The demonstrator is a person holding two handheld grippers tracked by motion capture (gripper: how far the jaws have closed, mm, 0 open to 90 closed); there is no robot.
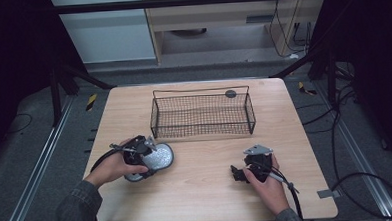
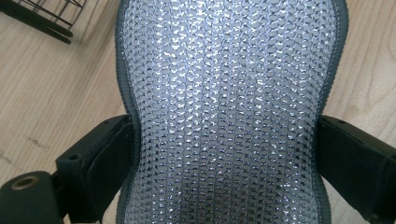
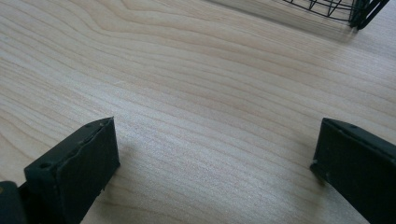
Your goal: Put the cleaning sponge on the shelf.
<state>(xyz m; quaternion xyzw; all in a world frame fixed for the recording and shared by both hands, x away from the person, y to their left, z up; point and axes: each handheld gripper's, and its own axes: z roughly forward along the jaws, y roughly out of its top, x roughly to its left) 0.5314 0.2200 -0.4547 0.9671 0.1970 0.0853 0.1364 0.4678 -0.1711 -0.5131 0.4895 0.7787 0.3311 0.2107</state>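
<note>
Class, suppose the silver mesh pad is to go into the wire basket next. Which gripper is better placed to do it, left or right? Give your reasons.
Left, probably. The left gripper has its jaws against both sides of the silver mesh pad, near the wire basket. The right gripper is open over bare table.

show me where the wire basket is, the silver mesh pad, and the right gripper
wire basket (image 1: 203,134): high view, its front wall.
silver mesh pad (image 2: 224,107): left gripper view, middle of its mesh face.
right gripper (image 3: 215,154): right gripper view, midway between its fingertips.

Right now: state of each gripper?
Left gripper: shut on the silver mesh pad.
Right gripper: open, holding nothing, over the table.
</note>
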